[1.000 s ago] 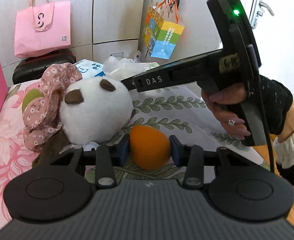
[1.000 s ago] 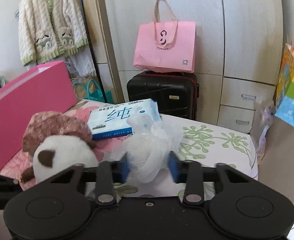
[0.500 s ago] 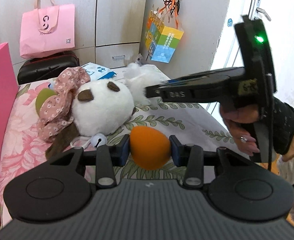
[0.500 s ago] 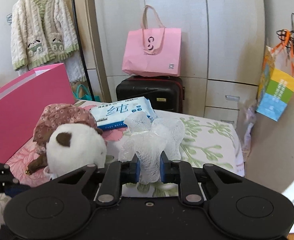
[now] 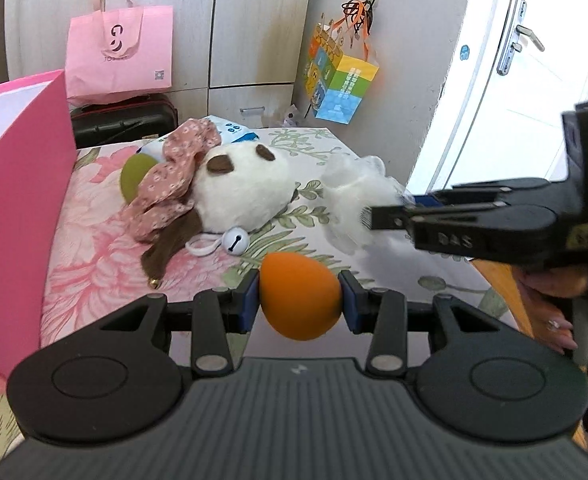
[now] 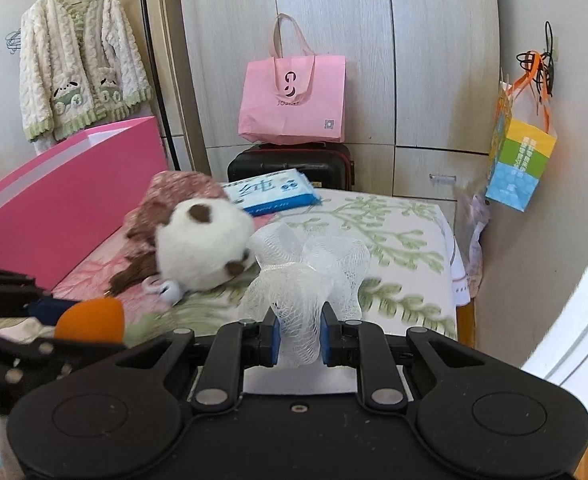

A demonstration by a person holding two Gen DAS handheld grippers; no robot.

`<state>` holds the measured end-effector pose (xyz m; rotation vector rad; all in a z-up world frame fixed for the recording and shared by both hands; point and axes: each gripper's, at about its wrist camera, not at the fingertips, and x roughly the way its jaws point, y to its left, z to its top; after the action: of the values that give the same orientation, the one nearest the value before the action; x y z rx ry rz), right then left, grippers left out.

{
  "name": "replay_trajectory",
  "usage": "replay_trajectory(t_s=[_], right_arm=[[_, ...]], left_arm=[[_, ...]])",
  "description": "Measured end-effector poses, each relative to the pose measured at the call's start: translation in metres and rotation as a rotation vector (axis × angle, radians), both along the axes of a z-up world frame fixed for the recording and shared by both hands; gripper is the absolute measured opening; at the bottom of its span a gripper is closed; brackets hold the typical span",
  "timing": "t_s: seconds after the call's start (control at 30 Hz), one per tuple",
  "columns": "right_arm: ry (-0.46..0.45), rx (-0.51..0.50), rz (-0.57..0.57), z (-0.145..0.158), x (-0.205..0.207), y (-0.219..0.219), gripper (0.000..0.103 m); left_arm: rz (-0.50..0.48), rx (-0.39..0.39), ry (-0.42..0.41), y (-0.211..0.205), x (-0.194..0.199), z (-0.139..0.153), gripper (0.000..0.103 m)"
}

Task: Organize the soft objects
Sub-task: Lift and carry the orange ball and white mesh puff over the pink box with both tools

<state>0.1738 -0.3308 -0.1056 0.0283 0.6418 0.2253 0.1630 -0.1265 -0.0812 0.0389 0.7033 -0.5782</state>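
My left gripper (image 5: 299, 303) is shut on an orange egg-shaped sponge (image 5: 299, 302), held above the bed; the same sponge (image 6: 90, 320) shows at the lower left of the right wrist view. My right gripper (image 6: 297, 342) is shut on a white mesh bath puff (image 6: 305, 276), which hangs off the bed; that puff (image 5: 353, 208) appears at the right of the left wrist view. On the floral bedspread (image 5: 94, 248) lie a white plush toy (image 5: 242, 188) with brown ears, a pink floral cloth (image 5: 170, 184), a green ball (image 5: 136, 174) and a small white bell (image 5: 236, 242).
A large pink box (image 5: 18, 208) stands along the bed's left side. A blue tissue pack (image 6: 272, 194) lies at the far end. Beyond are a black suitcase (image 6: 290, 164), a pink bag (image 6: 292, 100), wardrobe doors and a colourful hanging bag (image 6: 519, 160). A white door (image 5: 533, 80) is at right.
Both grippers drew back from the far end of the bed. The right jaws closed tight on the mesh puff and carried it rightward past the plush toy. The orange sponge stayed gripped.
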Motion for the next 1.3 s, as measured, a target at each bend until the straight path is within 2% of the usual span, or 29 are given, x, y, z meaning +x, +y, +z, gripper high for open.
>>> replay_trajectory(t_s=[0.13,0.33,0.57,0.73,0.87,0.97,1.07,1.3], right_arm=[[0.017,0.025,0.017,0.005,-0.021,0.011,0.023],[0.066,0.058,0.091,0.013,-0.046,0.035,0.023],[0.113,0.077,0.195,0.025,-0.069,0.066,0.023],[0.152,-0.005,0.280,0.041,-0.074,0.093,0.023],[0.161,-0.055,0.355,0.057,-0.077,0.115,0.023],[0.161,-0.061,0.419,0.069,-0.080,0.131,0.023],[0.164,-0.024,0.482,0.083,-0.079,0.142,0.023],[0.145,0.030,0.576,0.112,-0.071,0.167,0.024]], left_arm=[[0.009,-0.011,0.004,0.010,-0.009,0.004,0.040],[0.037,0.046,0.047,0.026,-0.025,0.010,0.040],[0.076,0.052,0.074,0.056,-0.042,0.016,0.040],[0.081,0.064,0.188,0.081,-0.038,0.026,0.040],[0.074,0.111,0.177,0.099,-0.042,0.043,0.040],[0.081,0.112,0.185,0.116,-0.044,0.054,0.040],[0.084,0.104,0.208,0.135,-0.047,0.067,0.040],[0.123,0.136,0.185,0.174,-0.051,0.095,0.040]])
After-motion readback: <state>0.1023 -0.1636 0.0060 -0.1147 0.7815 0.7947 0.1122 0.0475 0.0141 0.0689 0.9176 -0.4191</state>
